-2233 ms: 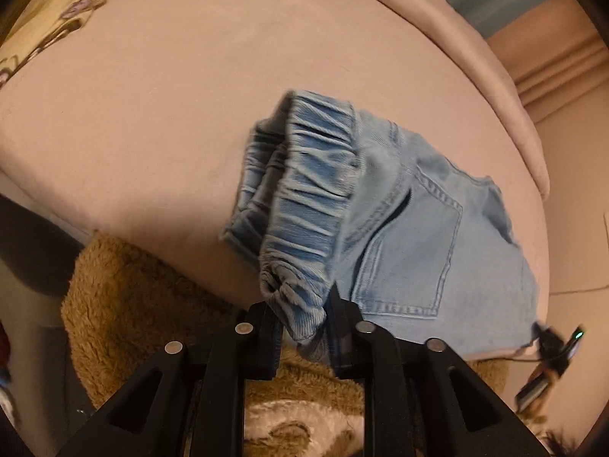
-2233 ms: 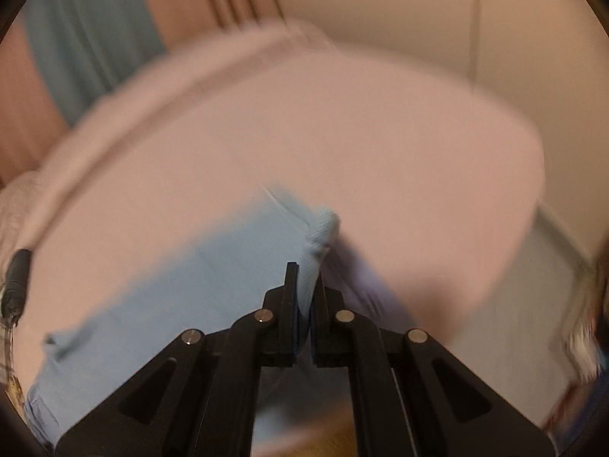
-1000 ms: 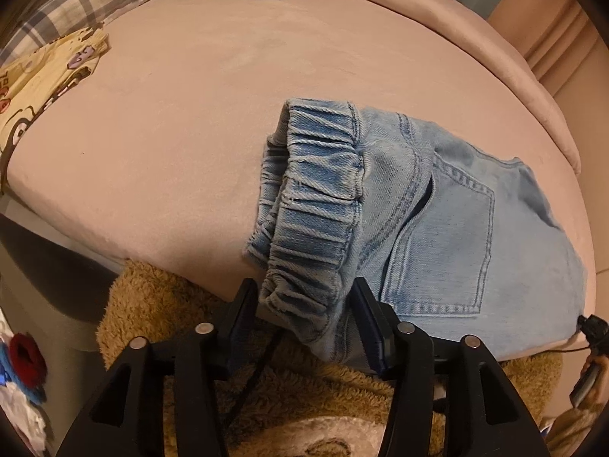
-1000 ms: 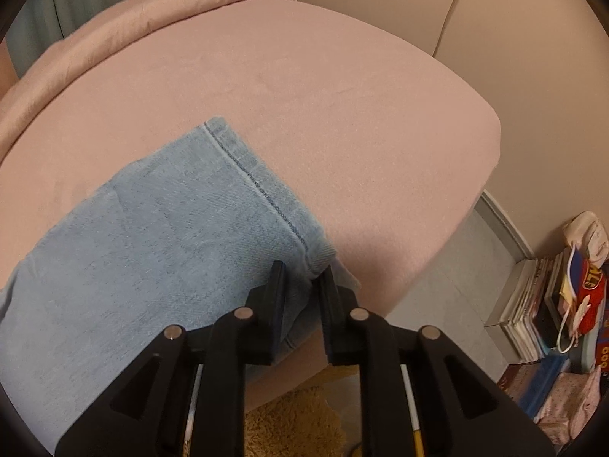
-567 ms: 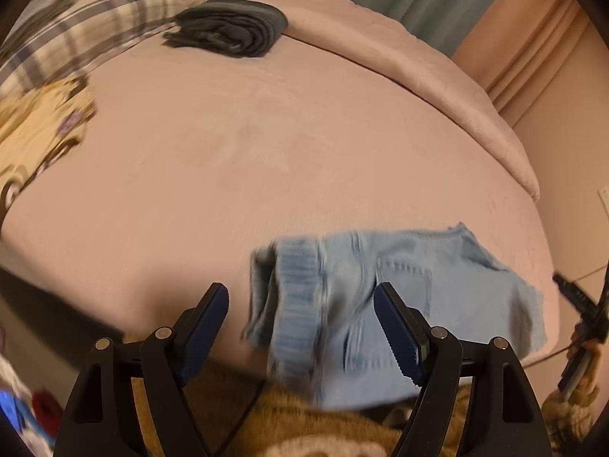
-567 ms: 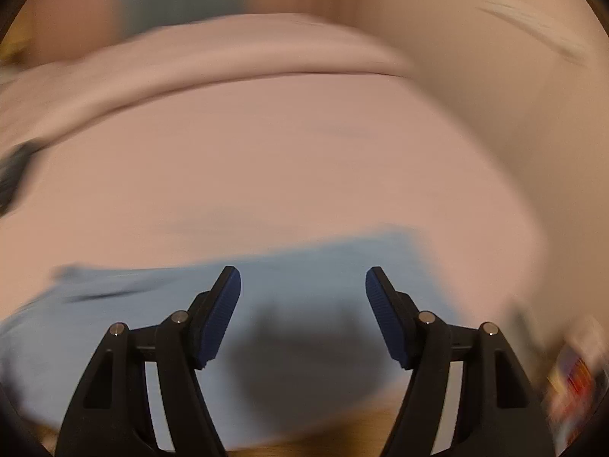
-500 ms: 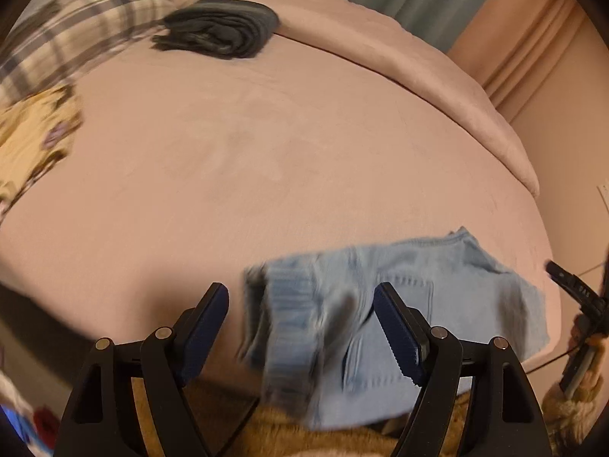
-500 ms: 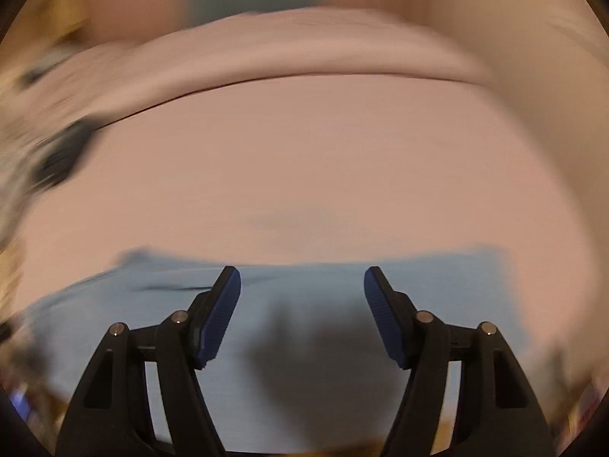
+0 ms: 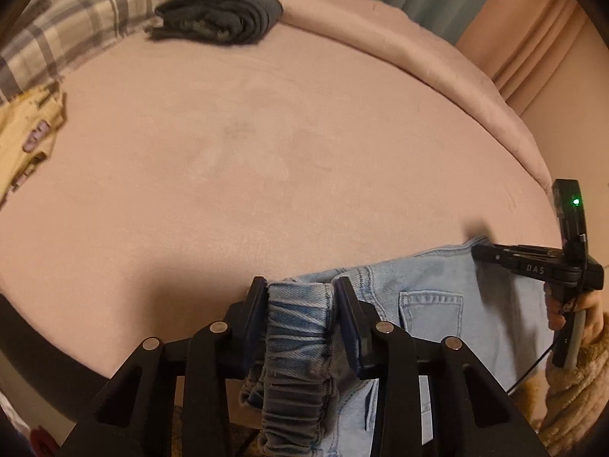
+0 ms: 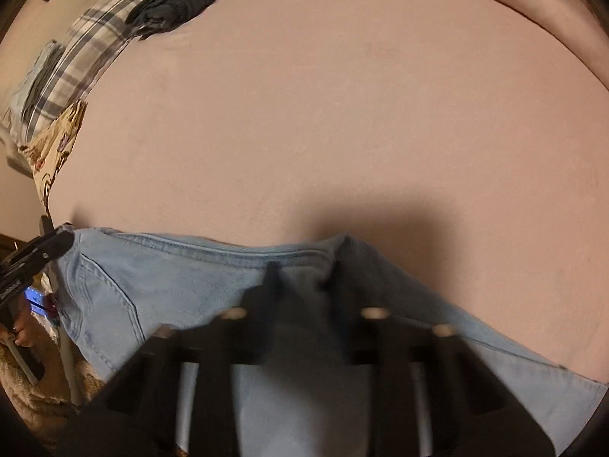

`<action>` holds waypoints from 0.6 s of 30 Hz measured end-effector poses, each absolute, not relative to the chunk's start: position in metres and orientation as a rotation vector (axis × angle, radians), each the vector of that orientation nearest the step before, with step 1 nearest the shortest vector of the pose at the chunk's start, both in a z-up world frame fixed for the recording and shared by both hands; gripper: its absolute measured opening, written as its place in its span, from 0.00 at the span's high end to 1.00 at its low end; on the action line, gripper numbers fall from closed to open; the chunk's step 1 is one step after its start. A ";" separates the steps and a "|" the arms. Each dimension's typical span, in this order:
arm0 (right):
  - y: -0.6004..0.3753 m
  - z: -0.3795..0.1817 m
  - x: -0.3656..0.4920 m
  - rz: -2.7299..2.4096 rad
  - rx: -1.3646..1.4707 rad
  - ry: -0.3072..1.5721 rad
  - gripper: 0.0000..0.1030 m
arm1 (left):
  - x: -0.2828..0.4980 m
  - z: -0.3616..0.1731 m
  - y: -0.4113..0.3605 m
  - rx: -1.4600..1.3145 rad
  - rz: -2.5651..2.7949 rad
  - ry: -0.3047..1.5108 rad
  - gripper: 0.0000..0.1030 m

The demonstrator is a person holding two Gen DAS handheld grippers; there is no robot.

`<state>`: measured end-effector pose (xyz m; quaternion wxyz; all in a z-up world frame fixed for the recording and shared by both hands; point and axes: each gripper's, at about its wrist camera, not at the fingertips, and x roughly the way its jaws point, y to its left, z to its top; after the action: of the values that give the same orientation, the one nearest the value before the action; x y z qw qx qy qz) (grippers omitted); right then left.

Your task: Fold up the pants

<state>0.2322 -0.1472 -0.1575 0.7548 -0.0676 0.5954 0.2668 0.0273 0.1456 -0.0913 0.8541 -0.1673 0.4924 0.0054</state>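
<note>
Since a second ago both grippers are seen released, repositioned and re-clamping: the right gripper [image 10: 300, 270] is shifted from the leg hem to the far long edge near the middle of the pants [image 10: 182, 278]; the left gripper [image 9: 300, 289] is back on the elastic waistband [image 9: 297, 316].

Left jaws are closing, with the gathered waistband between them and apparently pinched. Right jaws are closing on a raised fold of denim; that view is blurred, but a pinch is suggested by the bunched cloth.

The pants are laid at the near edge of the pink bed [image 9: 285, 152], folded leg on leg, back pocket up, waist end hanging slightly over the edge.

Progress estimate: lengthwise fold done; crosswise fold(s) not yet made, final flattening left.
</note>
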 end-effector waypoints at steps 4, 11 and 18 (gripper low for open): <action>-0.156 -0.123 0.225 0.582 -0.057 1.206 0.90 | 0.018 -0.069 0.147 -0.331 0.023 0.956 0.67; -0.145 -0.124 0.232 0.570 -0.009 1.177 0.90 | 0.033 -0.093 0.142 -0.241 0.083 0.991 0.66; -0.121 -0.161 0.242 0.499 -0.104 1.232 0.90 | 0.042 -0.109 0.125 -0.050 0.146 1.004 0.64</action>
<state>0.2421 -0.1209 -0.1607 0.7859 -0.0481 0.5715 0.2313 0.0422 0.1250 -0.1087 0.8737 -0.0240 0.4808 0.0701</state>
